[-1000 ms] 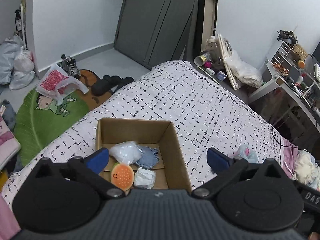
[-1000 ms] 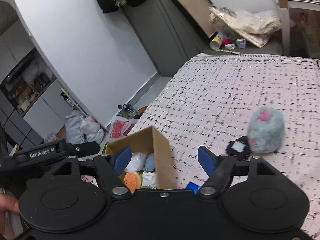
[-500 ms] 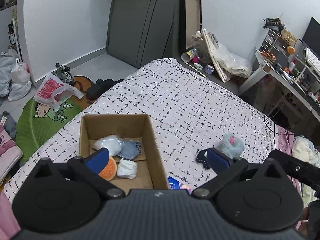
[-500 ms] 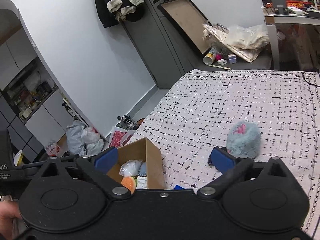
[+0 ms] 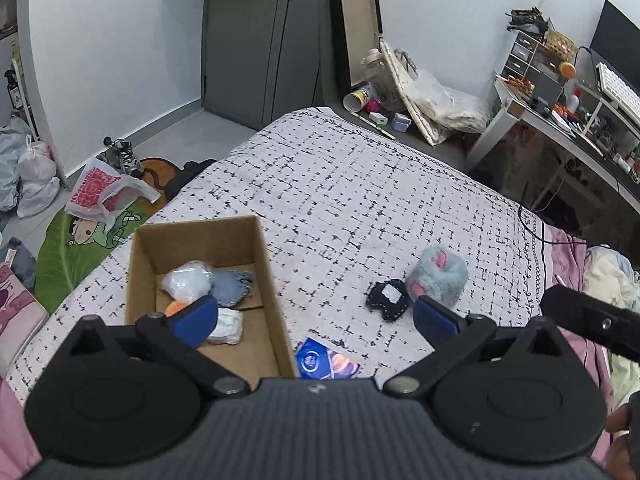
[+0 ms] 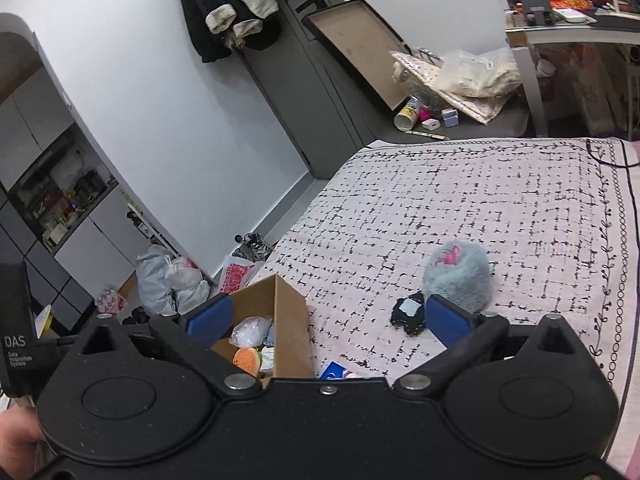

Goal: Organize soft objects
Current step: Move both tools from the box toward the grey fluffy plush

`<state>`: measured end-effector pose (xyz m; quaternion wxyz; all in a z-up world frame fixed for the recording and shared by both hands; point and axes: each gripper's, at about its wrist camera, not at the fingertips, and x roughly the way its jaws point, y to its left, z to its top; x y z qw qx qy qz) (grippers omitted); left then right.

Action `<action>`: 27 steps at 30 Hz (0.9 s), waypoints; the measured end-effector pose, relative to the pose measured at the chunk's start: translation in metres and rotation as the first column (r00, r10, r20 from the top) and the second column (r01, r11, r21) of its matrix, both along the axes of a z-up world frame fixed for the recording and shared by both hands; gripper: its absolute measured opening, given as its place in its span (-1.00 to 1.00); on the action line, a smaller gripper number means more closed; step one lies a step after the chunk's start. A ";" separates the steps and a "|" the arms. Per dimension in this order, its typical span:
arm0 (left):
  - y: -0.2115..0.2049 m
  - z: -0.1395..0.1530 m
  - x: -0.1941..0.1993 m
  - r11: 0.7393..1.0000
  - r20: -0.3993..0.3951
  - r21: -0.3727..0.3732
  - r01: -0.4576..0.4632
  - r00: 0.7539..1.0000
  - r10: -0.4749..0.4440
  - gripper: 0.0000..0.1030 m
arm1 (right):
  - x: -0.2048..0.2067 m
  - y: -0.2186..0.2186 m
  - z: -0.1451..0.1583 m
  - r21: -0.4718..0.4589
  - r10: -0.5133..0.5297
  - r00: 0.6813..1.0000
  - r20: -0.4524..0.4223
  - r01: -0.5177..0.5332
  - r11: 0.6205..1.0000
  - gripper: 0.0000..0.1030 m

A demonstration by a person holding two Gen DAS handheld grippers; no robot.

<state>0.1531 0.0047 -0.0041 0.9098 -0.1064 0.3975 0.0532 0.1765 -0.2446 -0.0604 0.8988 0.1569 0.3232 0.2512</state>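
Note:
A cardboard box [image 5: 272, 280] sits on the bed at the near left. It holds a white pouch [image 5: 186, 282], a blue-grey cloth [image 5: 232, 288], an orange round toy [image 6: 247, 361] and a small white bundle [image 5: 228, 326]. A fluffy grey-blue toy [image 5: 438, 276] with pink marks, a small black soft item [image 5: 388, 298] and a blue packet [image 5: 326, 364] lie on the bedspread to the box's right. My left gripper [image 5: 314, 320] is open and empty above the box's near edge. My right gripper [image 6: 326, 320] is open and empty, back from the objects.
The black-and-white patterned bedspread [image 5: 360, 184] stretches ahead. A desk with clutter [image 5: 560, 100] stands at the right. Bags [image 5: 100, 192] and a green mat [image 5: 72, 248] lie on the floor at the left. A dark wardrobe [image 5: 264, 40] is at the back.
Both grippers have pulled back and swung right, so the box has shifted left in view and the fluffy toy, black item and blue packet now show. The right jaws have opened wider.

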 end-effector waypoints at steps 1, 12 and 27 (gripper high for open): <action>-0.004 -0.001 0.001 1.000 -0.002 0.003 0.003 1.000 -0.003 1.00 | -0.001 -0.004 0.000 0.002 -0.003 1.000 -0.001 0.003 1.000 1.00; -0.039 -0.008 0.011 0.999 -0.025 0.024 0.026 0.999 -0.026 1.00 | 0.004 -0.035 -0.002 0.022 -0.030 0.999 -0.020 0.030 0.999 1.00; -0.066 -0.020 0.028 1.000 -0.021 0.027 0.009 1.000 -0.008 0.99 | 0.020 -0.075 -0.018 0.078 -0.105 0.993 -0.058 0.109 0.991 0.99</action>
